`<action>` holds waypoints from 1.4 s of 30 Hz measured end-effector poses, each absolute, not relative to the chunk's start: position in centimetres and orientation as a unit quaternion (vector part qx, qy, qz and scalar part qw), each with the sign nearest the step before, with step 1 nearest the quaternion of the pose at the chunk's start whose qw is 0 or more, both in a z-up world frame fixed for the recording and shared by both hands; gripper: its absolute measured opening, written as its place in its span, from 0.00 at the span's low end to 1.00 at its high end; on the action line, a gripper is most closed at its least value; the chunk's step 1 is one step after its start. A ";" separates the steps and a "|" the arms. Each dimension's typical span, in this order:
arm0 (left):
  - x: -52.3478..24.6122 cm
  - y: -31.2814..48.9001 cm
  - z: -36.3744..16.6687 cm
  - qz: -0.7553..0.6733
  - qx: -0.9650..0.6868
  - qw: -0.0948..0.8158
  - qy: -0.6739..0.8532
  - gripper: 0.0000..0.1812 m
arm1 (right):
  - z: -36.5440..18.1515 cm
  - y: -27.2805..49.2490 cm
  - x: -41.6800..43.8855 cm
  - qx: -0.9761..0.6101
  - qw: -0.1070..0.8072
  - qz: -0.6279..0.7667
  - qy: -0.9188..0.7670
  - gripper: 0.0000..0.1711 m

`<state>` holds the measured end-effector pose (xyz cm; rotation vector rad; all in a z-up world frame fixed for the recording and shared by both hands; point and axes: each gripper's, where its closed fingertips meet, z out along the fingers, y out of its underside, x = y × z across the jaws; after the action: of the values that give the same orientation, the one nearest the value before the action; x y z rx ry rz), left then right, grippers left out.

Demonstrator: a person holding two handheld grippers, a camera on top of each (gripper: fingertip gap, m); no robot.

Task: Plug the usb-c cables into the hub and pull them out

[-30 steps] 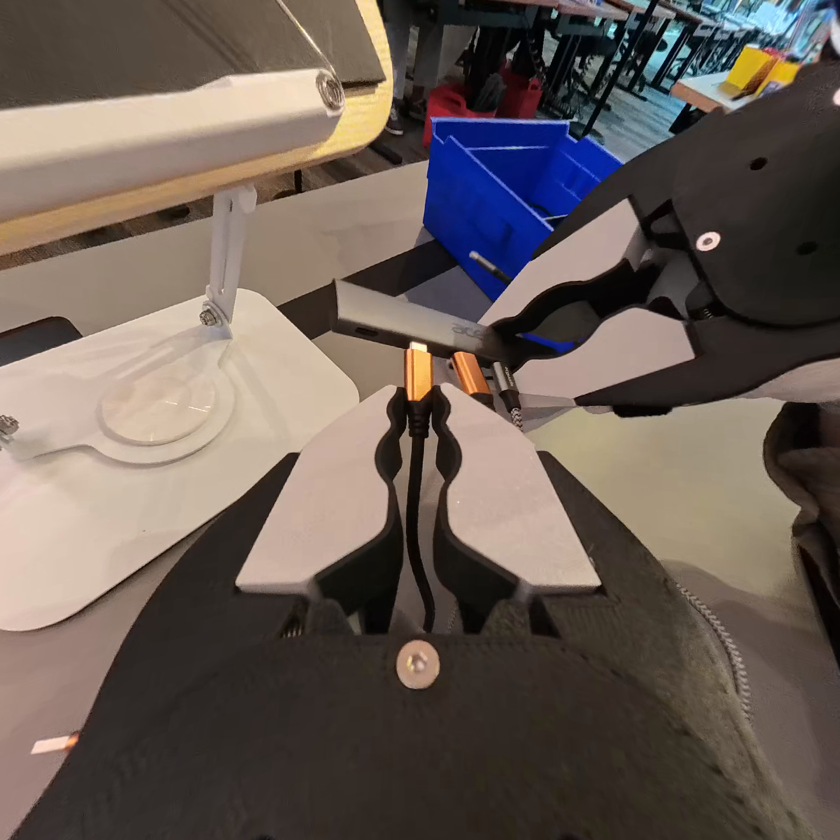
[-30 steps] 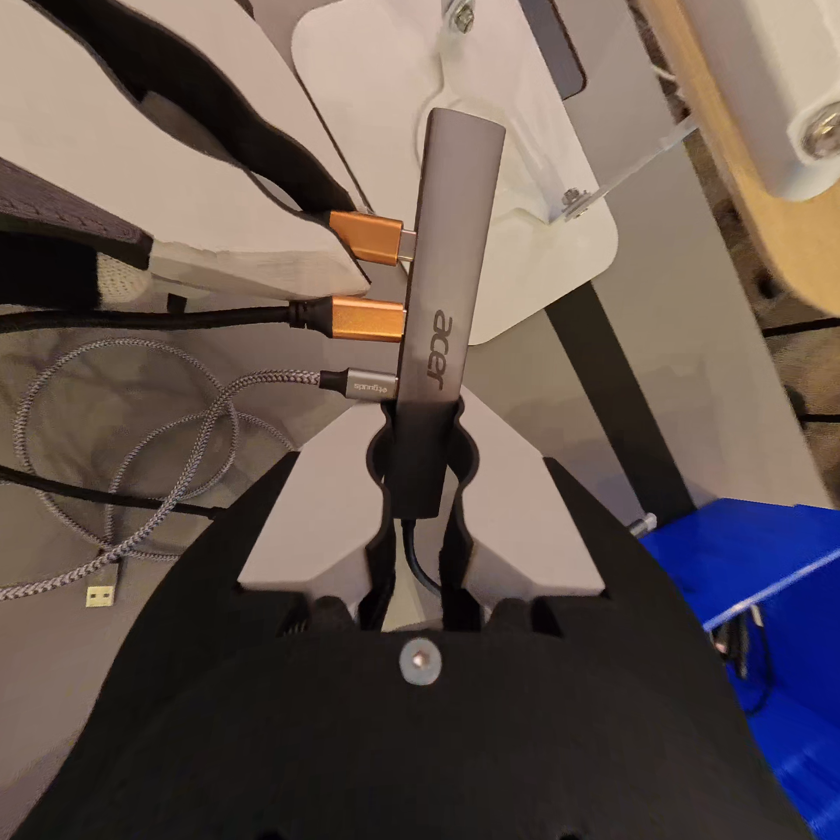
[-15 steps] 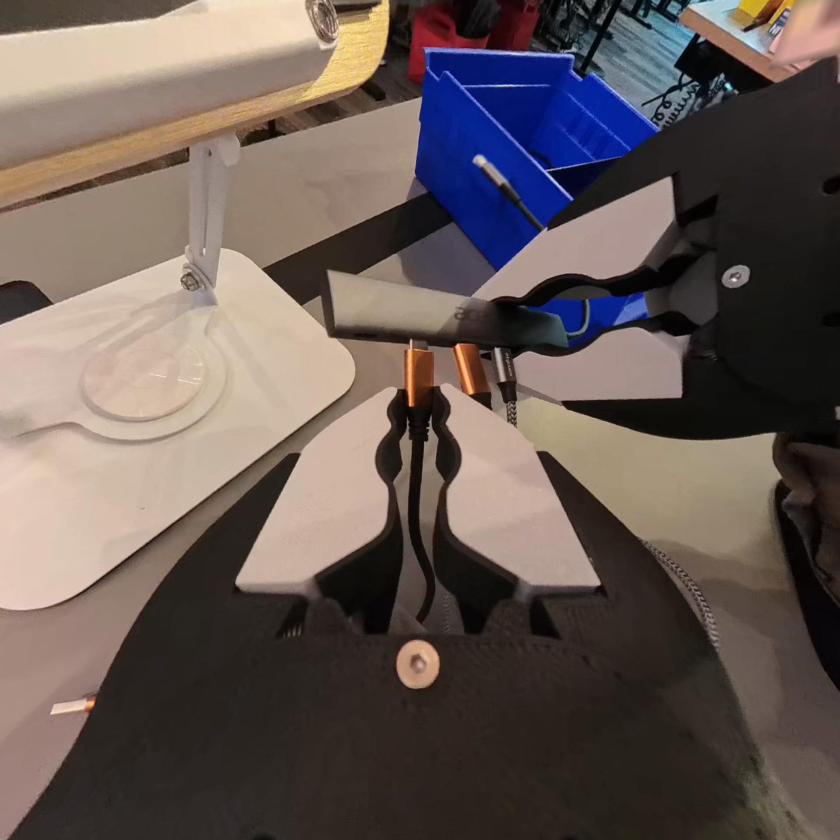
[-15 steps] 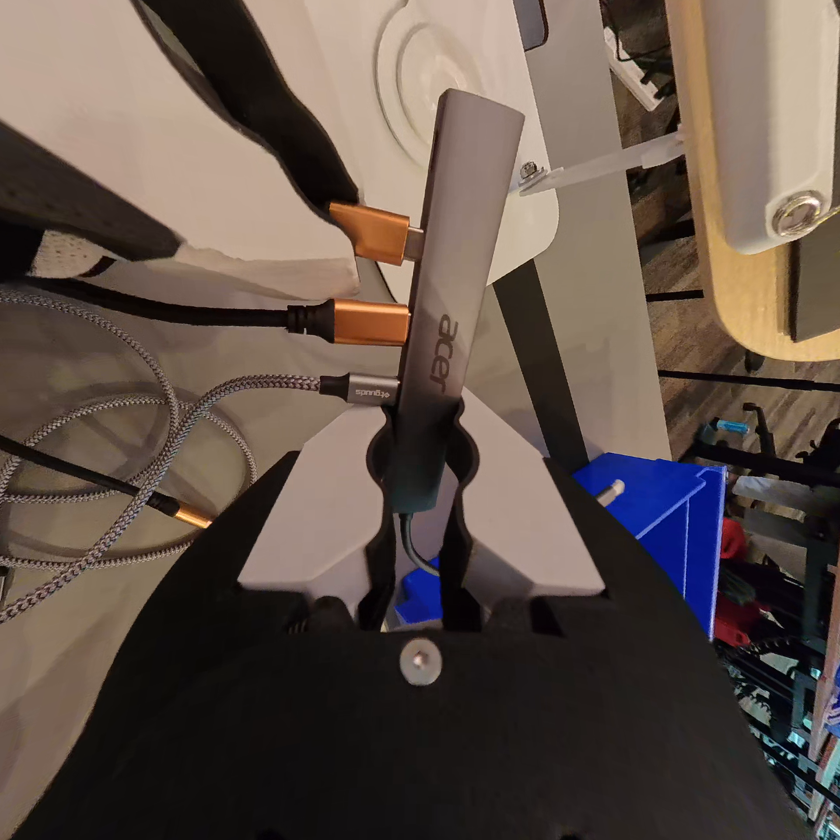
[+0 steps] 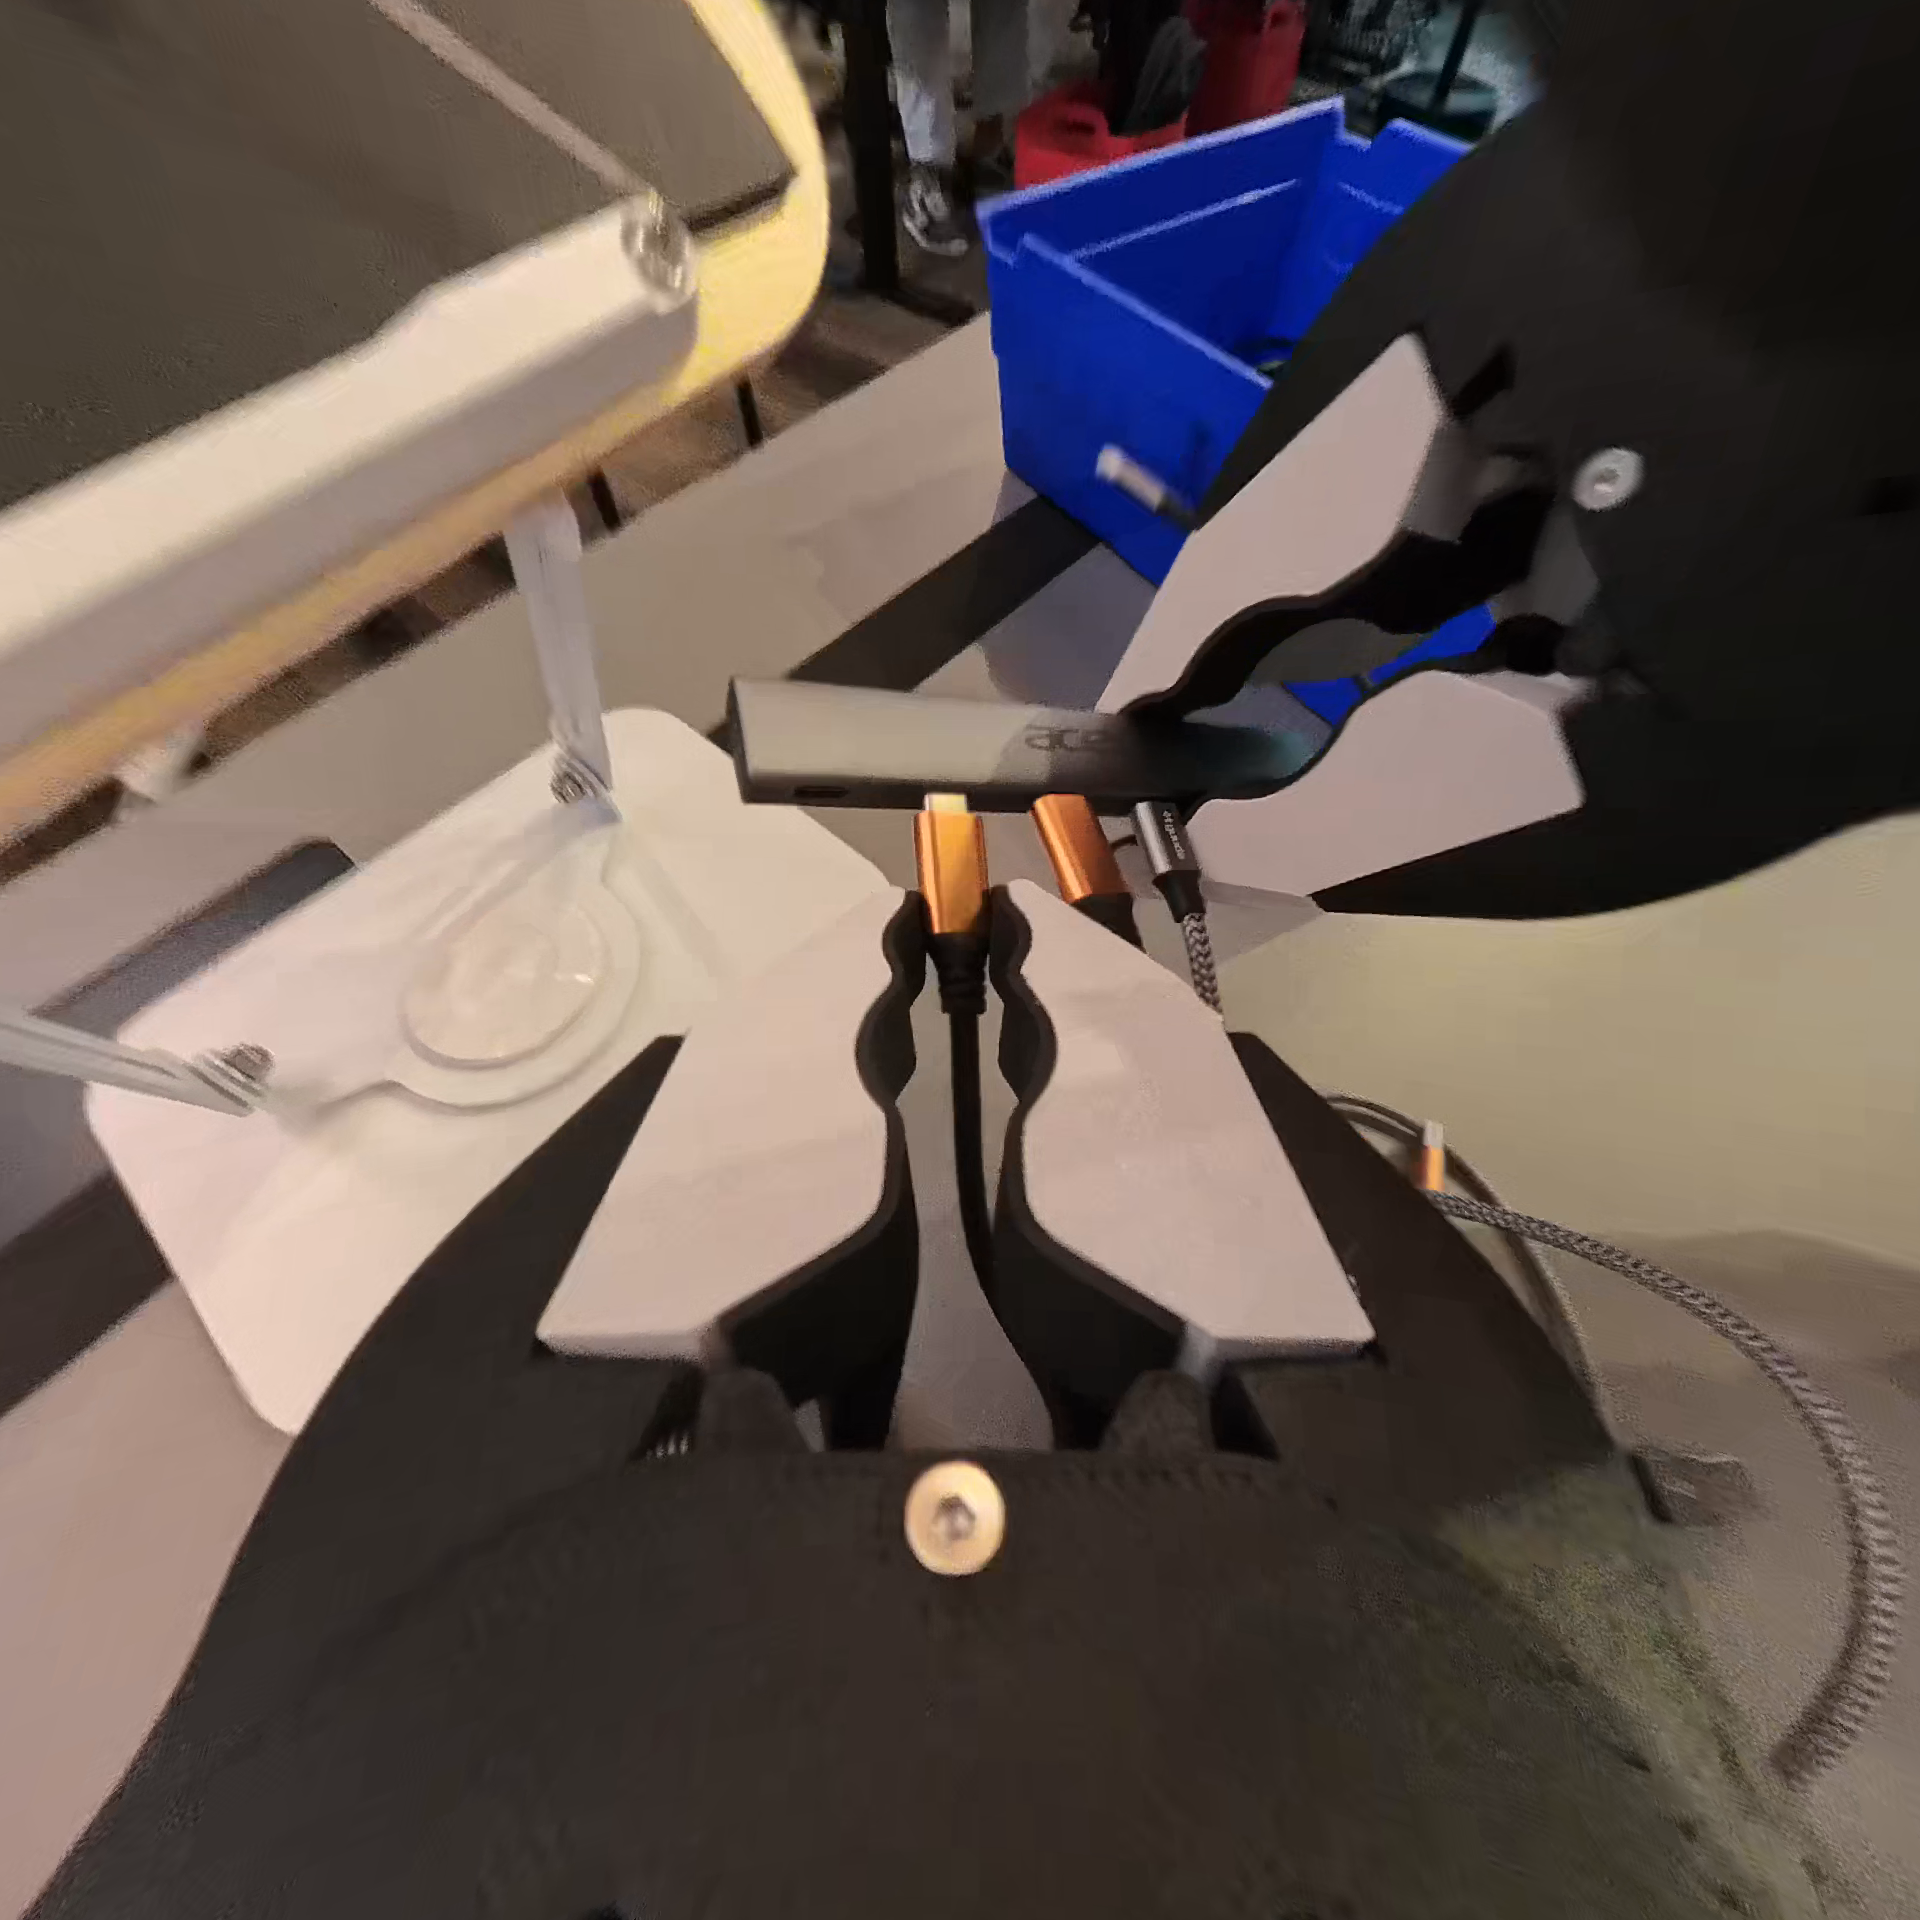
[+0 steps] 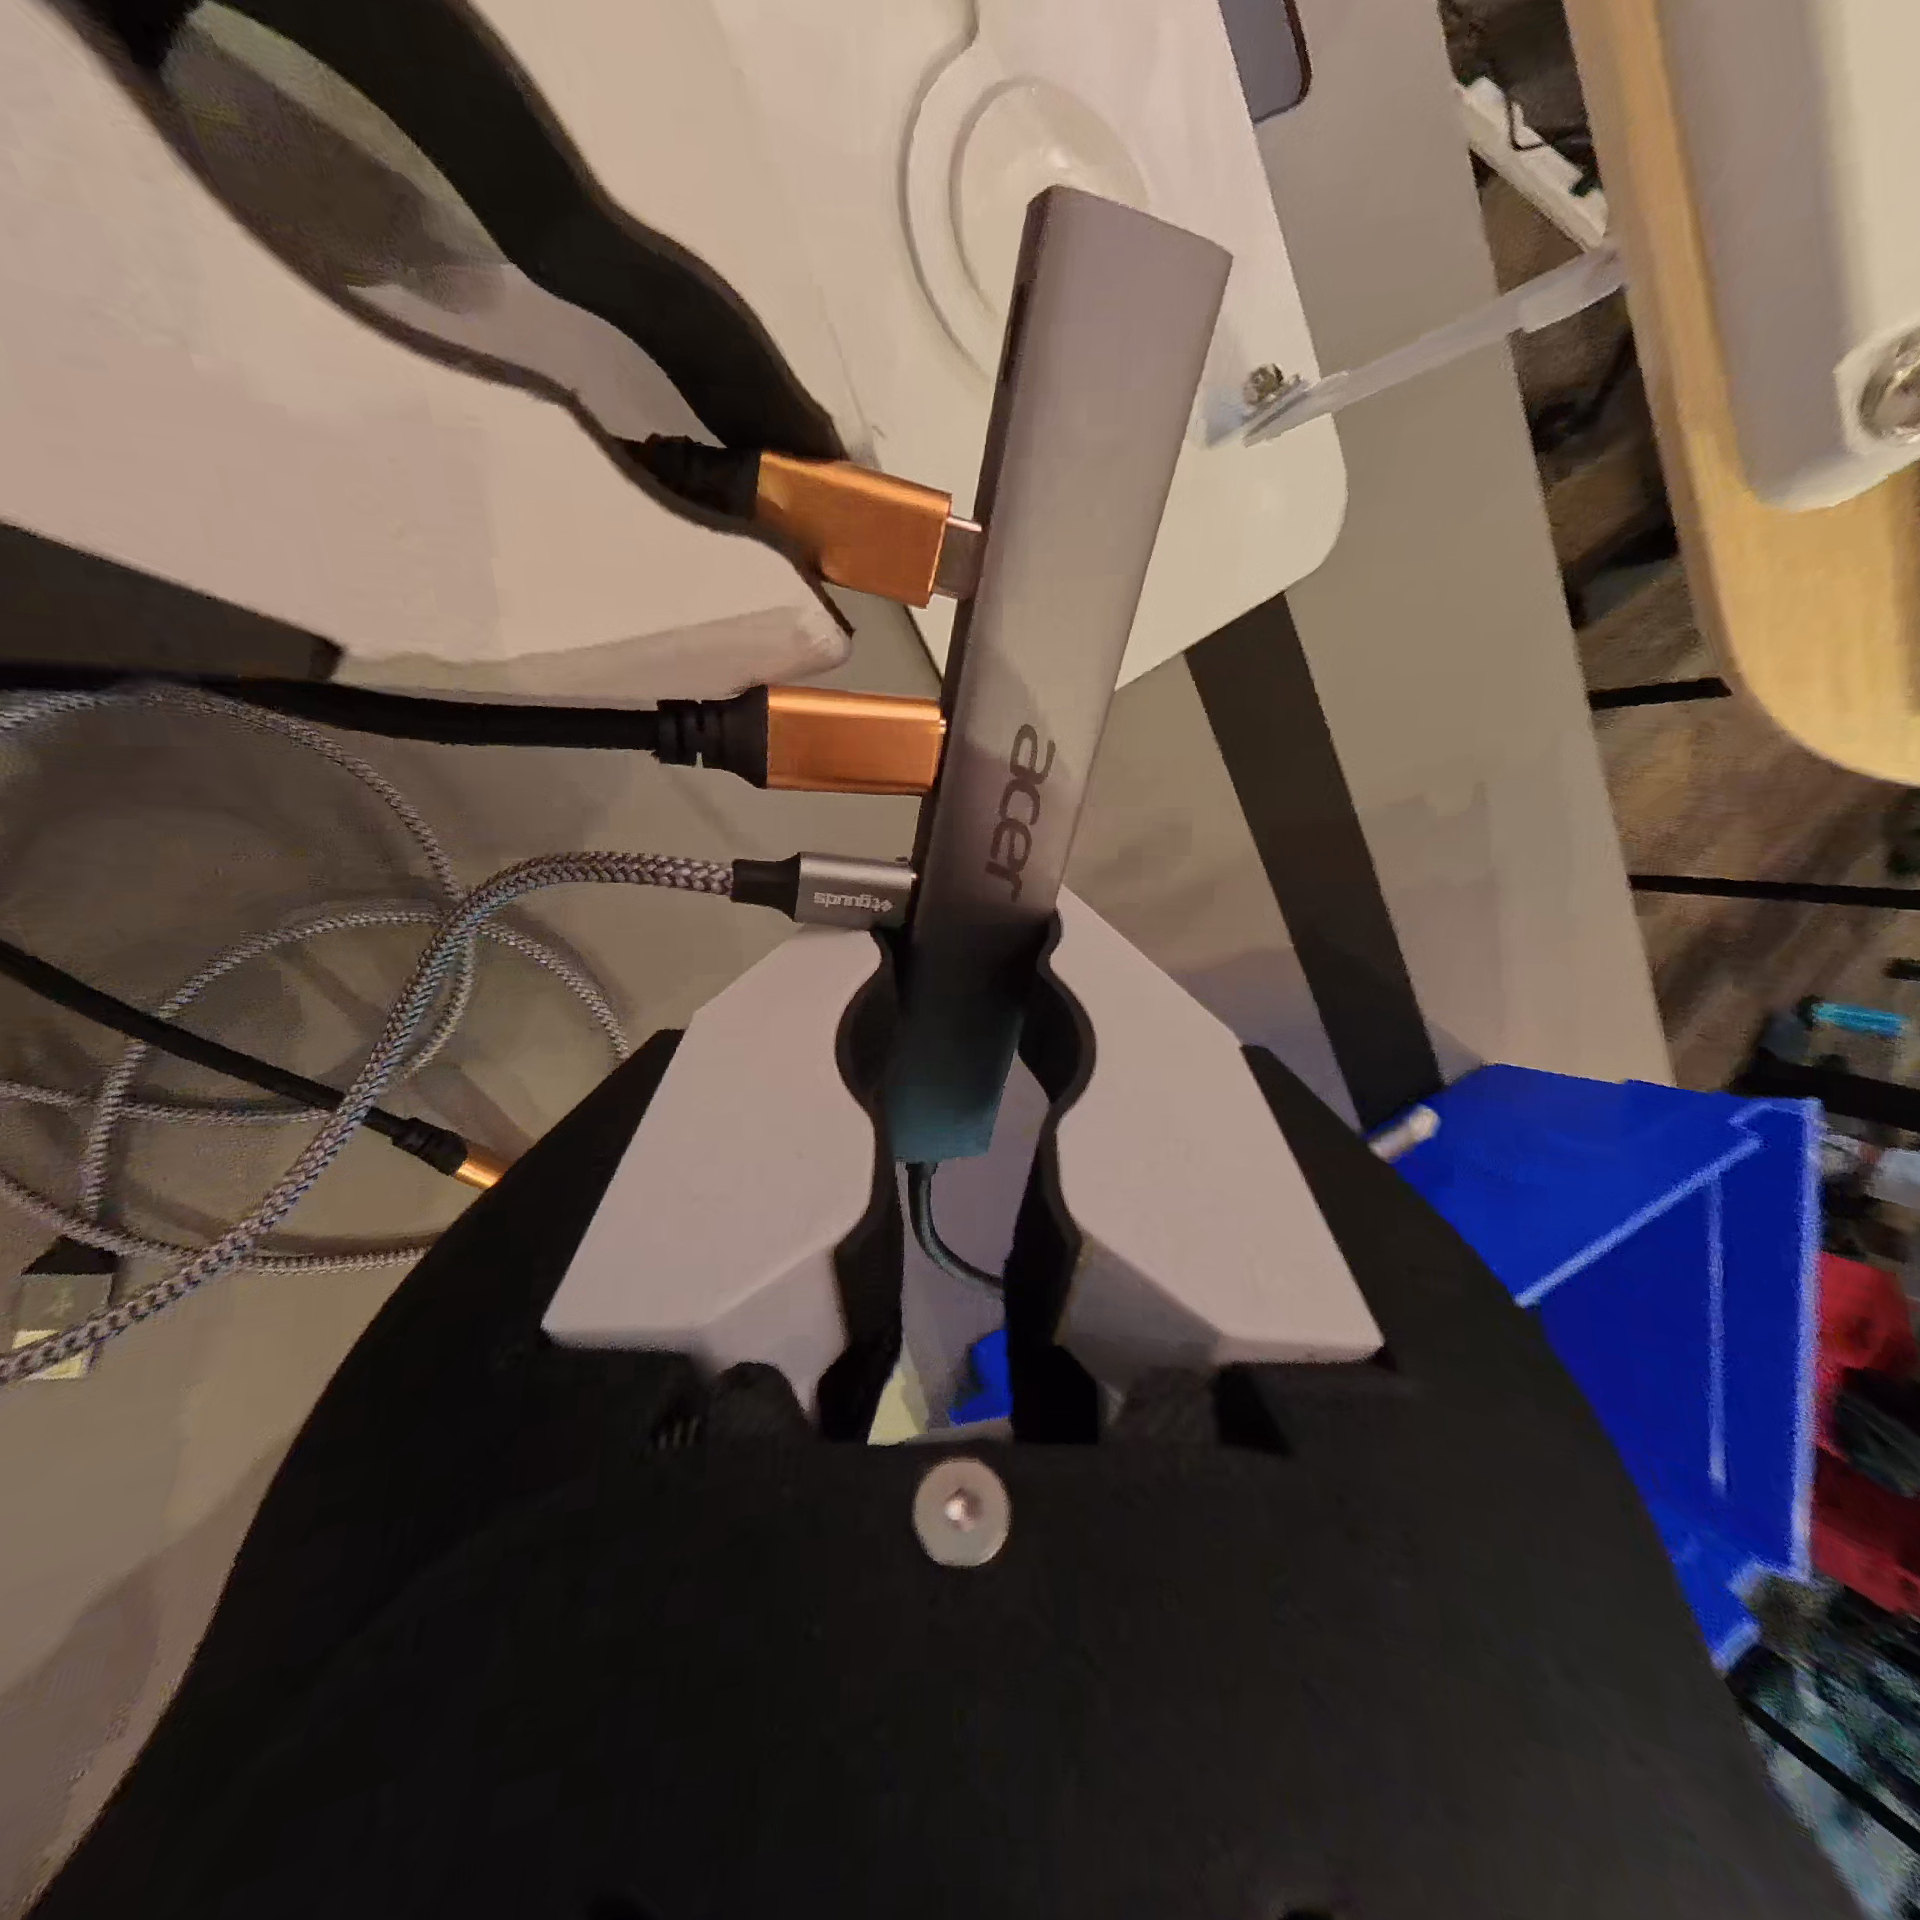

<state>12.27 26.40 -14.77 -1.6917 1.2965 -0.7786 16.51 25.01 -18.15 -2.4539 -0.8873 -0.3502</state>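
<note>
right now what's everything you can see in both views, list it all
hub: 1, grey, held off the table by its cable end
orange-plug cables: 2, black cords; one partly out of its port, one plugged in
braided cable: 1, grey, plugged nearest the right grip, looped on the table
loose orange-tipped cable end: 1, on the table
stand base: 1, white, on the table beyond the hub
bin: 1, blue, far side of the table
table: 1, pale grey
left hand-held gripper: shut on the partly out orange plug
right hand-held gripper: shut on the hub
</note>
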 end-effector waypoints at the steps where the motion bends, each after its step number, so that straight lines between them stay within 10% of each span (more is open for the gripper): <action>1: 12.3 26.4 -14.4 -0.299 -0.667 0.438 0.523 0.06 | -18.1 25.0 16.4 -0.904 0.258 -0.112 -0.323 0.09; 14: 12.5 25.7 -11.0 -0.192 -0.517 0.611 0.568 0.07 | -17.8 23.9 13.8 -0.902 0.291 0.072 -0.310 0.09; 42: 11.9 25.0 -9.3 -0.171 -0.476 0.642 0.576 0.07 | -16.6 23.5 13.6 -0.898 0.269 -0.035 -0.346 0.10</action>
<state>11.92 25.01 -9.30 -1.0854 1.3128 -0.3908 13.63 23.48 -16.57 -2.4211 -0.9319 -0.0939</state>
